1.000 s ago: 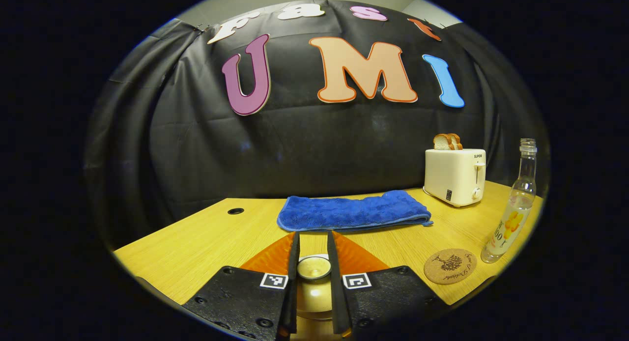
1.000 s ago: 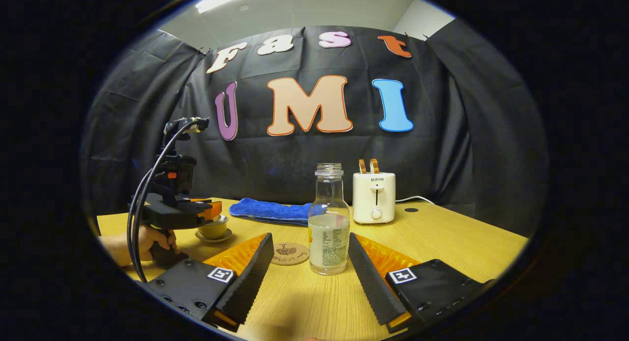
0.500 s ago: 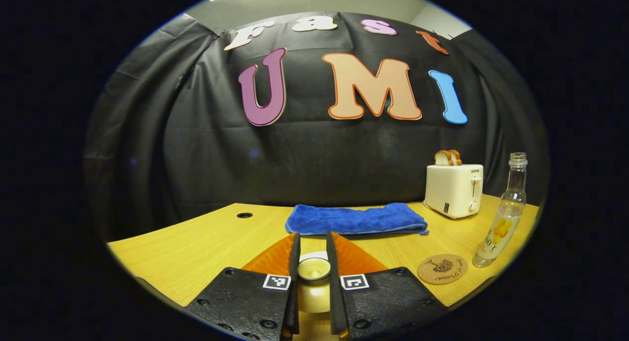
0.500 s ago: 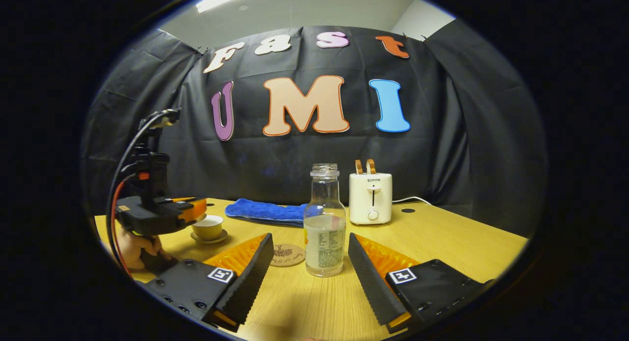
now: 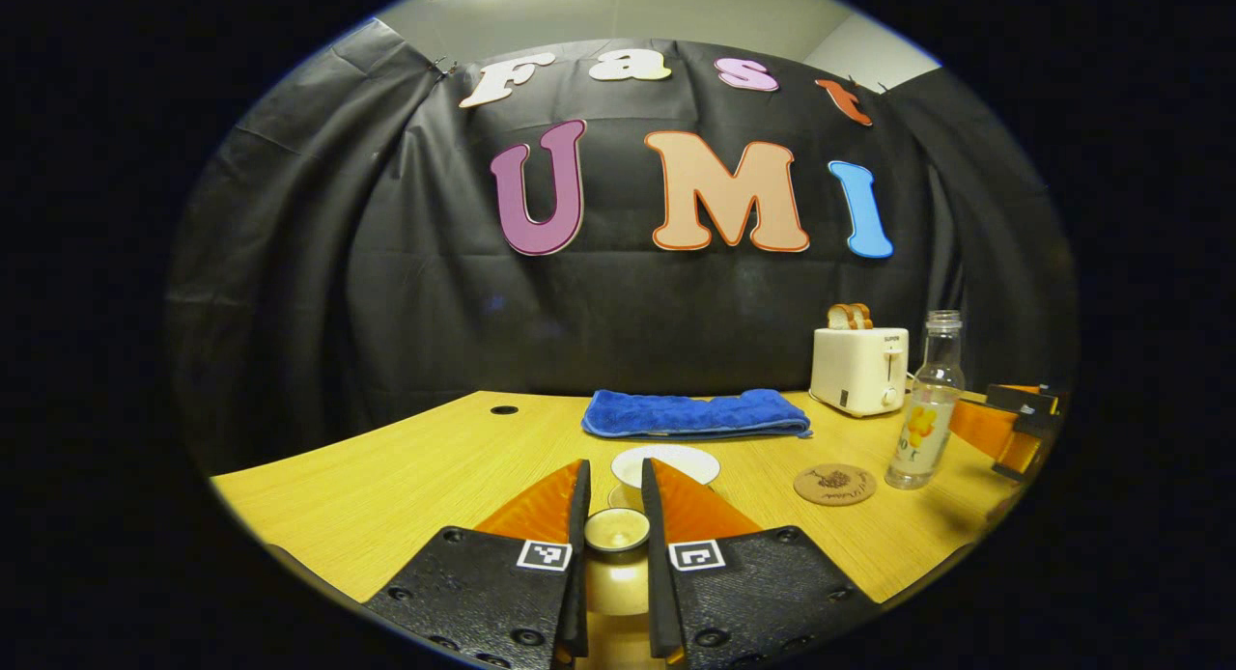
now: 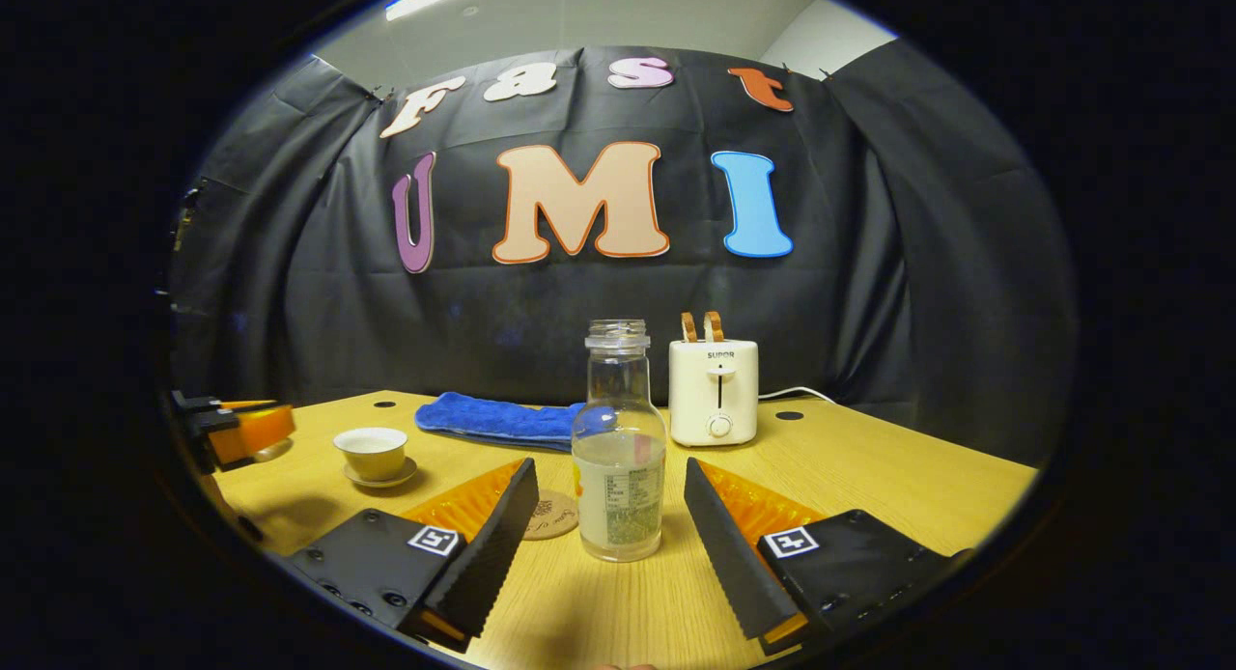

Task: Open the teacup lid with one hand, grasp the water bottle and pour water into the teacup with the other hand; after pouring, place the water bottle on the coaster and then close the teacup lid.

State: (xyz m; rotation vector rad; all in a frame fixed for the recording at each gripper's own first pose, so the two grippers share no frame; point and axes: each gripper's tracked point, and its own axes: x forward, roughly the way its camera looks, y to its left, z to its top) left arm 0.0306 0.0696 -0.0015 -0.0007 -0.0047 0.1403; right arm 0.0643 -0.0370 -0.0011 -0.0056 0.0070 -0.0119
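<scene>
The left tongs (image 5: 614,554) are clamped on the lid (image 5: 617,532), both fingers pressing its knob, and hold it above the counter (image 5: 386,487) and back from the cup (image 5: 666,465); I judge this keeps the lid clear of the cup's mouth so water can go in. In the right gripper view the cup (image 6: 371,452) stands uncovered on its saucer (image 6: 381,477), well left of the bottle (image 6: 619,458). The bottle is upright with no cap and partly full, and the coaster (image 6: 552,514) lies just behind it to the left, bare, which suits setting the bottle there after pouring. The right tongs (image 6: 610,525) are wide apart, a finger on each side of the bottle with a gap showing on both sides, so they touch nothing and look lined up to close on its body. A towel (image 6: 497,421) and a toaster (image 6: 713,390) stand farther back, out of the way
</scene>
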